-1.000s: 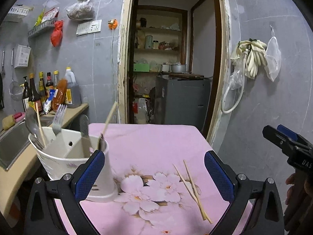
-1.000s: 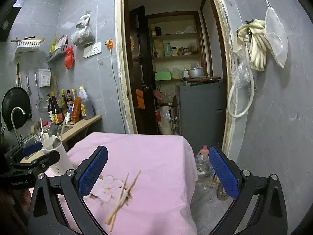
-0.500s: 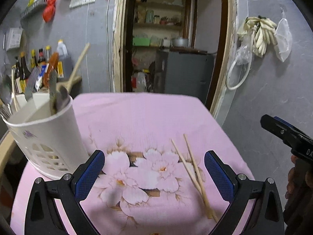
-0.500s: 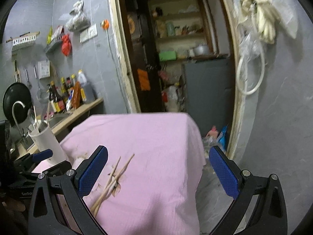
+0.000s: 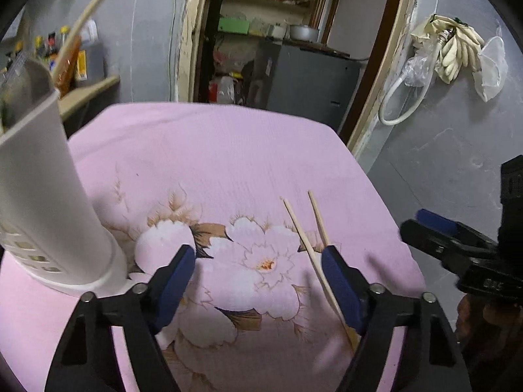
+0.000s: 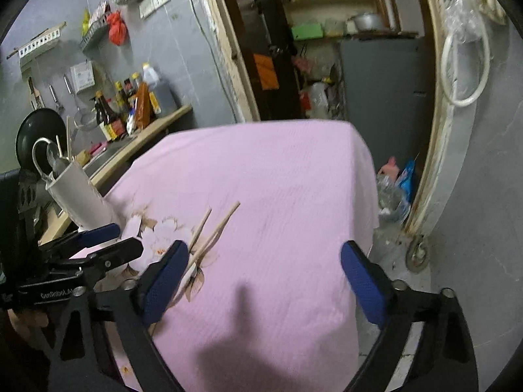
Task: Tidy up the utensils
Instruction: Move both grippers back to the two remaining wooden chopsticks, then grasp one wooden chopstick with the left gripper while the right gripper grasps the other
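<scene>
Two wooden chopsticks [image 5: 305, 235] lie loose on the pink flowered tablecloth [image 5: 228, 163], also seen in the right wrist view [image 6: 212, 228]. My left gripper [image 5: 260, 258] is open and empty, low over the cloth, its right finger beside the chopsticks. A white utensil holder [image 5: 42, 196] with several utensils stands at the left; it also shows in the right wrist view [image 6: 78, 199]. My right gripper [image 6: 264, 254] is open and empty, with the chopsticks passing by its left finger. It also shows in the left wrist view [image 5: 457, 248].
A counter [image 6: 147, 137] with sauce bottles [image 6: 108, 117] and a sink runs along the left wall. An open doorway [image 5: 278, 49] with shelves and a grey cabinet lies behind the table. The table's right edge drops to the floor by a grey wall.
Both grippers have tilted down and moved in toward the chopsticks. The utensil holder has slid toward the left edge of the left wrist view. Both stay open.
</scene>
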